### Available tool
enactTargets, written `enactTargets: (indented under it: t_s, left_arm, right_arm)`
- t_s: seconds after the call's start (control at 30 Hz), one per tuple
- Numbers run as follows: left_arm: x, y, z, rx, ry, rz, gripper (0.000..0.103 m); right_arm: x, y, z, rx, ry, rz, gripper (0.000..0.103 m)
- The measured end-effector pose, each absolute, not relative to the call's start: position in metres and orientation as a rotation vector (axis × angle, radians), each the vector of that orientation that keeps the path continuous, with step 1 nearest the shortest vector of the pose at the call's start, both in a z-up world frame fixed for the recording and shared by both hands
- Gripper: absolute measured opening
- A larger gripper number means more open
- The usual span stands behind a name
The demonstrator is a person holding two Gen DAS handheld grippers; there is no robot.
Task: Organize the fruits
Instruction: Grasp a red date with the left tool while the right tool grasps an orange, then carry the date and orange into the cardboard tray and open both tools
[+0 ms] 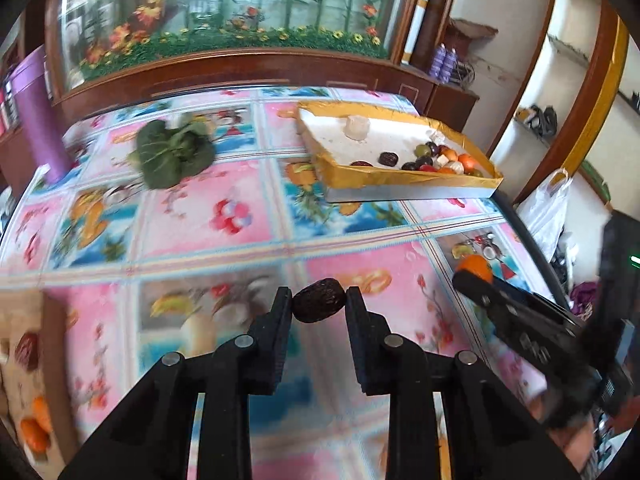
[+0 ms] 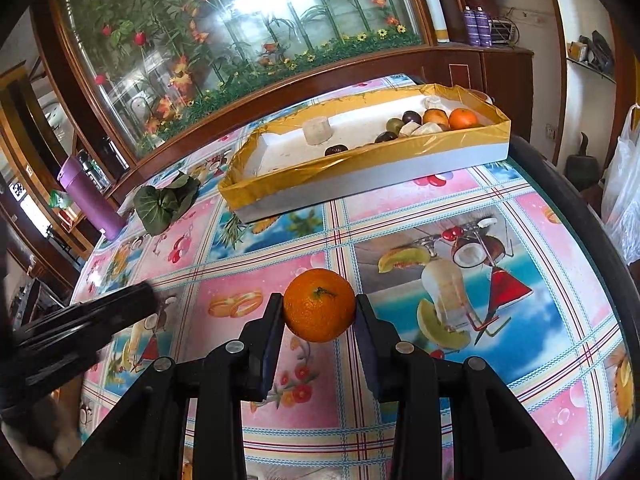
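Observation:
My left gripper (image 1: pixel 319 296) is shut on a dark brown wrinkled fruit (image 1: pixel 320 300), held above the fruit-patterned tablecloth (image 1: pixel 240 216). My right gripper (image 2: pixel 318 304) is shut on an orange (image 2: pixel 319 305), also held over the cloth; from the left wrist view that same orange (image 1: pixel 475 269) shows at the right, in the right gripper's fingers (image 1: pixel 480 292). A gold-rimmed white tray (image 1: pixel 400 182) at the back right holds several mixed fruits (image 1: pixel 436 160); the right wrist view has the tray (image 2: pixel 360 172) ahead with fruits (image 2: pixel 436 120) at its right end.
A bunch of green leaves (image 1: pixel 172 152) lies at the back left of the table beside a purple cylinder (image 1: pixel 36 120). A tan box (image 1: pixel 32 360) with oranges and a dark fruit sits at the left edge. A glass cabinet (image 1: pixel 224 12) stands behind; a plastic bag (image 1: pixel 548 204) hangs right.

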State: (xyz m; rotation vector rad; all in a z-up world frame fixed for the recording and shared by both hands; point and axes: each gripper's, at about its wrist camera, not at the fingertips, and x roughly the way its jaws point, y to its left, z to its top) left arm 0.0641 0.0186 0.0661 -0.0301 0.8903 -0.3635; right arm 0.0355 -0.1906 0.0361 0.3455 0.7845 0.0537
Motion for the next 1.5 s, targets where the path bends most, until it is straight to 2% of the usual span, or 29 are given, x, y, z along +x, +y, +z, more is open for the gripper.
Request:
enactTargets:
  t_s: [0.33, 0.57, 0.7, 0.9, 1.17, 1.27, 1.43, 1.5]
  left_arm:
    - [-0.034, 0.199, 0.076, -0.233, 0.840, -0.119, 0.026]
    - [-0.079, 0.289, 0.059, -0.270, 0.849, 0.078, 0.026]
    - [-0.090, 0.307, 0.047, -0.240, 0.860, 0.140, 0.026]
    - [-0.101, 0.318, 0.034, -0.161, 0.876, 0.193, 0.027]
    - [-0.108, 0.342, 0.026, -0.247, 0.885, 0.215, 0.027]
    - [-0.114, 0.353, 0.029, -0.291, 0.871, 0.216, 0.035]
    - [-0.123, 0.356, 0.039, -0.326, 0.837, 0.200, 0.041]
    - [-0.127, 0.355, 0.044, -0.323, 0.819, 0.201, 0.050]
  right_arm:
    - [0.028, -0.154, 0.037, 0.196, 0.778, 0.065, 0.037]
    - [-0.011, -0.062, 0.075, 0.136, 0.758, 0.284, 0.038]
    - [-0.036, 0.019, 0.087, 0.107, 0.771, 0.483, 0.038]
    - [-0.069, 0.118, 0.074, 0.017, 0.824, 0.693, 0.038]
    - [-0.088, 0.181, 0.054, -0.100, 0.857, 0.787, 0.038]
    - [-0.091, 0.196, 0.050, -0.149, 0.849, 0.795, 0.039]
    - [-0.091, 0.209, 0.045, -0.177, 0.852, 0.800, 0.039]
    - [-0.091, 0.211, 0.043, -0.173, 0.857, 0.802, 0.040]
